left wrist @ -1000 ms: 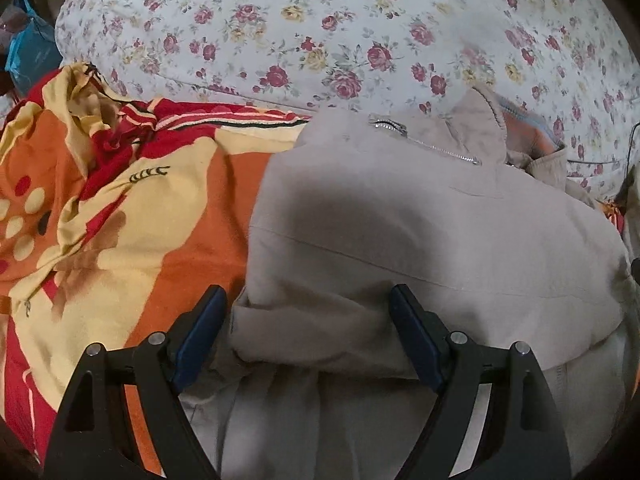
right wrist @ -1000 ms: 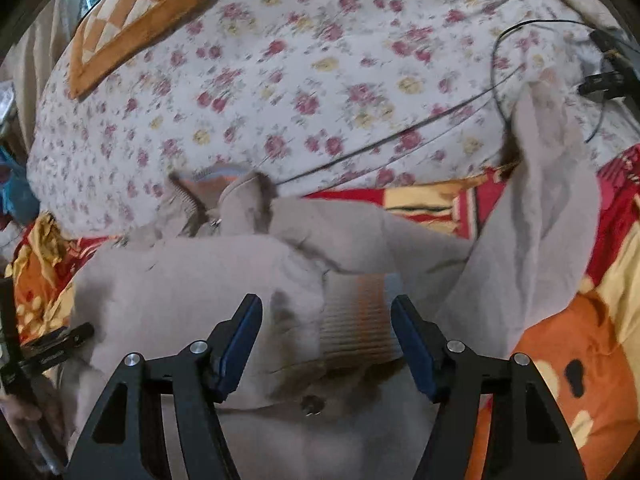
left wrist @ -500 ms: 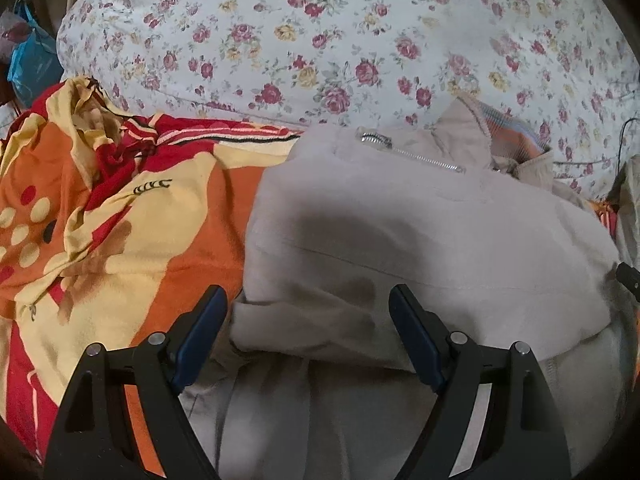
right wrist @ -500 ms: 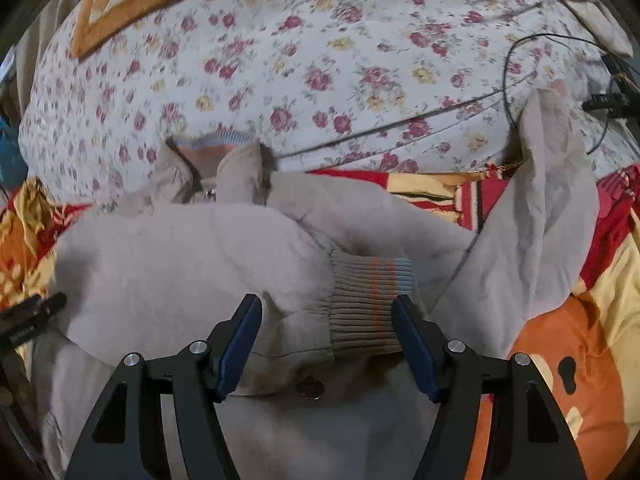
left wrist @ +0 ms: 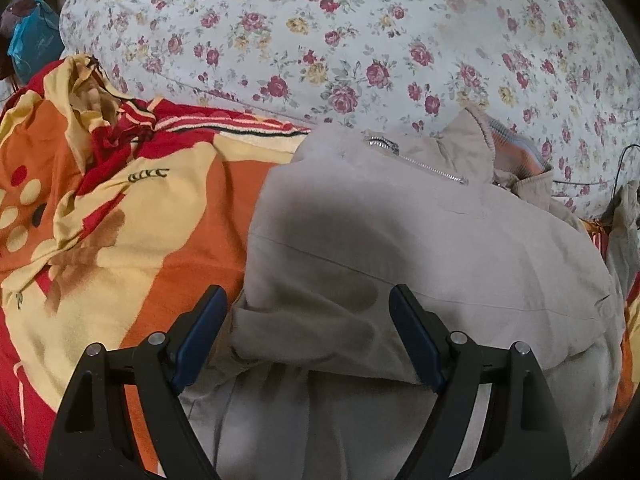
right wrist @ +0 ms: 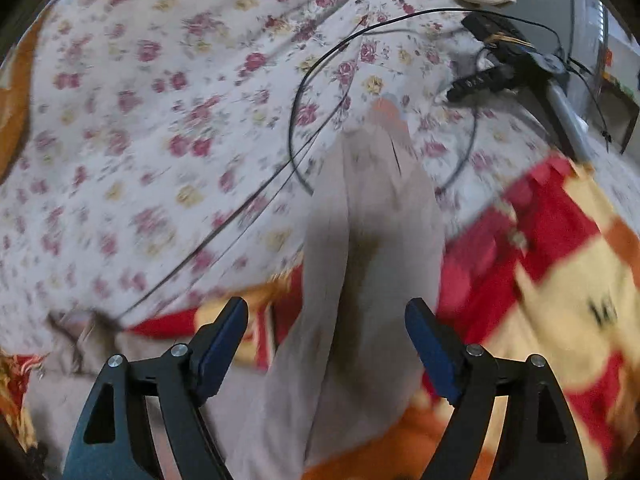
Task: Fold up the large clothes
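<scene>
A bed covered by a white sheet printed with small red and yellow roses (left wrist: 360,40). Over its near part lies an orange, red and yellow blanket (left wrist: 132,232). Thin black cables (right wrist: 320,92) loop across the sheet. A blue bag (left wrist: 32,40) sits at the bed's far left edge.

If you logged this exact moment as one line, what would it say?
task: fold beige zip-up jacket | left gripper: open over folded body | right gripper: open over outstretched sleeve | surface: orange-red blanket
</scene>
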{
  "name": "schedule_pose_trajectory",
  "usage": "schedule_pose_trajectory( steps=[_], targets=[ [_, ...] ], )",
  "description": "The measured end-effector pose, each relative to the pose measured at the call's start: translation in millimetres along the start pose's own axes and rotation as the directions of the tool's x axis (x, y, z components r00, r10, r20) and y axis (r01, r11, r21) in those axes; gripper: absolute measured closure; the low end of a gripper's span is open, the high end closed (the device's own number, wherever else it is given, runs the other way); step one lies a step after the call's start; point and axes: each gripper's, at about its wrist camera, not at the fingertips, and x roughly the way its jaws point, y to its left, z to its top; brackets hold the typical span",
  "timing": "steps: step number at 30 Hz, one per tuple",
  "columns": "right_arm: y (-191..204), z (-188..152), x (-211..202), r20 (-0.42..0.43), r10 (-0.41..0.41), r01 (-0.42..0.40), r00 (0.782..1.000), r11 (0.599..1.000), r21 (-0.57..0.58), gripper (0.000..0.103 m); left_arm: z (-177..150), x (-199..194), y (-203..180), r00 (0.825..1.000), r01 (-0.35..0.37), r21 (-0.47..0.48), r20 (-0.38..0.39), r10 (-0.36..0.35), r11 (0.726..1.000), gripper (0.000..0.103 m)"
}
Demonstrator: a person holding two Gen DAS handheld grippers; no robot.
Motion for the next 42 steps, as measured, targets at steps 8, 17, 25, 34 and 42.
schedule_pose_trajectory(
  steps=[8,17,25,34,42],
  targets=[
    [8.6,31.1,71.1,-0.015,-0.103,0.102,0.995,0.994,-0.033,0.066,2.8,10.8,-5.9,1.0,-0.024,0.031,-0.015,0.025,0.999,0.02],
    [-8.6,32.8,-28.9,0.051,0.223,-0.218,0.973,0.971,-0.098,0.101,10.9,-9.5,9.8,1.0,0.008,-0.038,0.03,-0.007,0.999,0.02],
    [124.2,-16.9,-170.6,-0.008,0.545,-0.503,0.839,0.769,-0.394,0.101,16.4,-42.9,37.8,0.99,0.079,-0.128,0.124,-0.063,0.989,0.02],
    [233.6,-196.0,-123.6,-0.44,0.48,-0.65,0.759,0.604,-0.461,0.055,12.5,-41.5,55.2,0.971,0.231,-0.22,0.109,-0.212,0.948,0.02],
    [183.2,-164.0,-131.6,-0.339,0.538,-0.633,0.771,0.703,-0.325,0.038,14.0,-34.3,35.6,0.958,0.282,-0.176,0.1,-0.268,0.943,0.02]
  ],
)
